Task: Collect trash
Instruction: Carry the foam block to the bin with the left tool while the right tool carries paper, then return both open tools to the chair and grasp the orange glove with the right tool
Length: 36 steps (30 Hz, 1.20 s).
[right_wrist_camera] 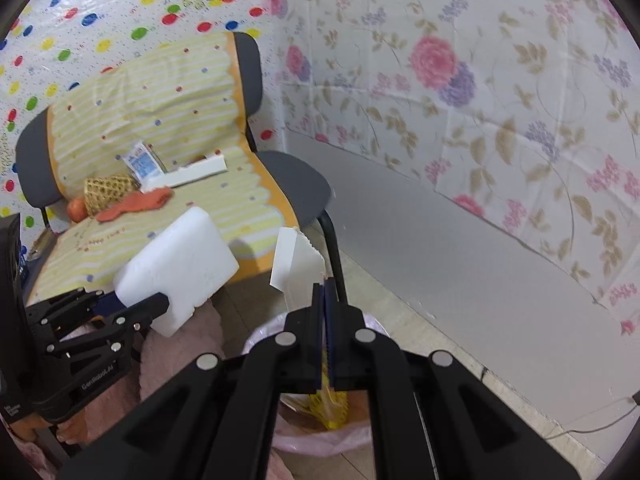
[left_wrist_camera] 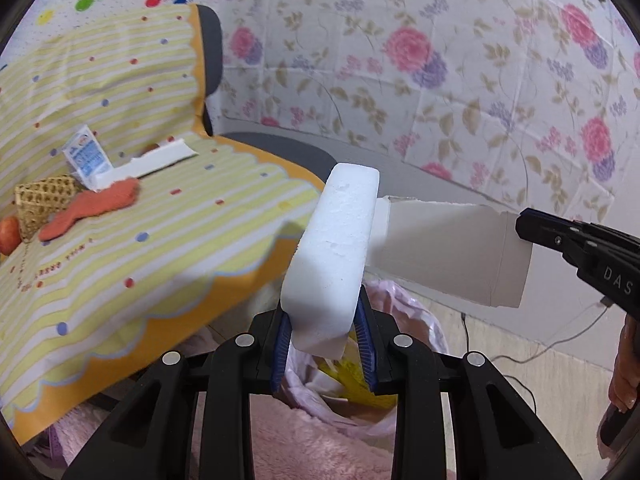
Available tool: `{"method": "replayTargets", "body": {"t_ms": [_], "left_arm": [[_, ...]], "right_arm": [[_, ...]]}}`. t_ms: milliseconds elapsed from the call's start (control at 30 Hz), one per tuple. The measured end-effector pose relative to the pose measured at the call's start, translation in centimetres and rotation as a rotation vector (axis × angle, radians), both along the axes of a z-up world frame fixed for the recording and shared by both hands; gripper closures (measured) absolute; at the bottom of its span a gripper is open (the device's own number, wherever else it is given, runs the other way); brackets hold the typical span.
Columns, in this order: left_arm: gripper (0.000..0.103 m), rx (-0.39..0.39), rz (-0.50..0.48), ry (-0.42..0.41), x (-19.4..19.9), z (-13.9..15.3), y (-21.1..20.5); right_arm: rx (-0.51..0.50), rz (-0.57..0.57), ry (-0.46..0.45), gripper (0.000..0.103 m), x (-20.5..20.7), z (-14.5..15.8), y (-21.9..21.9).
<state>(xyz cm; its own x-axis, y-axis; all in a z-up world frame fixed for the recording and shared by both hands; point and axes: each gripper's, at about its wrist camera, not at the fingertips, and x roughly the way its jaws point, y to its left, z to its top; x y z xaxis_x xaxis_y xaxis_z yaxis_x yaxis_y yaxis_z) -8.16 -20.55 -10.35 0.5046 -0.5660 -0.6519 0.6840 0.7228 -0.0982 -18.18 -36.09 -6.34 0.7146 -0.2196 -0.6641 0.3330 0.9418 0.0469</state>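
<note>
My left gripper (left_wrist_camera: pixel 325 344) is shut on a white foam block (left_wrist_camera: pixel 334 252), held above a bin lined with a pink bag (left_wrist_camera: pixel 384 412); the block also shows in the right wrist view (right_wrist_camera: pixel 176 268). My right gripper (right_wrist_camera: pixel 325 292) is shut on a flat white cardboard piece (right_wrist_camera: pixel 296 268), also held over the bin (right_wrist_camera: pixel 280 432); the cardboard shows in the left wrist view (left_wrist_camera: pixel 448 252). On the chair's striped cover (right_wrist_camera: pixel 168 216) lie a white foam strip (right_wrist_camera: pixel 192 174), a small milk carton (right_wrist_camera: pixel 142 162), an orange rag (right_wrist_camera: pixel 136 206) and a woven cone (right_wrist_camera: pixel 108 190).
The bin holds yellow wrappers (right_wrist_camera: pixel 332 408). A pink fluffy rug (left_wrist_camera: pixel 312 448) lies under it. A floral wall (right_wrist_camera: pixel 480 100) is behind, with a grey skirting (right_wrist_camera: pixel 440 240) and a cable (left_wrist_camera: pixel 520 356) on the floor. An orange fruit (right_wrist_camera: pixel 76 208) sits on the chair.
</note>
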Motion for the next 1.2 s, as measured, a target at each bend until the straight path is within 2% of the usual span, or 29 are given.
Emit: {"method": "replayTargets", "body": {"t_ms": [133,267,400,467,500,533,567,600,633,900,1100,1200], "left_arm": [[0.072,0.023,-0.020,0.038,0.2,-1.2,-1.0],[0.072,0.046,-0.025,0.063,0.9,-2.1,-1.9],[0.066,0.066,-0.051,0.071,1.1,-2.6,-3.1],[0.058,0.062,-0.056,0.063,1.1,-2.6,-3.4],[0.050,0.059,-0.055,0.060,1.2,-2.5,-3.4],[0.044,0.055,-0.050,0.055,1.3,-2.4,-3.4],[0.042,0.042,-0.045,0.049,1.4,-2.2,-3.1],[0.040,0.038,-0.042,0.048,1.5,-2.0,-3.0],[0.040,0.035,-0.034,0.047,1.7,-1.9,-2.9],[0.039,-0.003,0.080,0.021,3.2,0.3,1.0],[0.038,-0.032,0.172,0.000,4.2,2.1,4.8],[0.038,-0.033,0.218,-0.017,4.6,2.7,6.6]], "right_arm": [[0.021,-0.029,0.063,0.101,-0.1,-2.2,-1.0],[0.000,-0.048,0.110,0.101,0.8,-3.6,-1.5],[0.005,-0.046,0.124,0.101,1.9,-4.5,-1.8],[0.024,-0.035,0.112,0.100,2.3,-4.6,-2.0],[0.026,-0.034,0.106,0.099,2.5,-4.6,-2.0],[0.025,-0.031,0.099,0.093,2.7,-4.4,-1.9],[0.024,-0.028,0.091,0.081,2.8,-4.2,-1.9],[0.019,-0.025,0.080,0.075,2.8,-4.0,-1.8],[0.008,-0.023,0.069,0.072,2.8,-3.6,-1.7],[0.006,-0.031,-0.067,0.072,1.9,0.2,-1.9],[0.059,0.067,-0.157,0.072,2.4,2.7,-0.8],[0.060,0.147,-0.179,0.063,4.0,3.7,0.9]]}}
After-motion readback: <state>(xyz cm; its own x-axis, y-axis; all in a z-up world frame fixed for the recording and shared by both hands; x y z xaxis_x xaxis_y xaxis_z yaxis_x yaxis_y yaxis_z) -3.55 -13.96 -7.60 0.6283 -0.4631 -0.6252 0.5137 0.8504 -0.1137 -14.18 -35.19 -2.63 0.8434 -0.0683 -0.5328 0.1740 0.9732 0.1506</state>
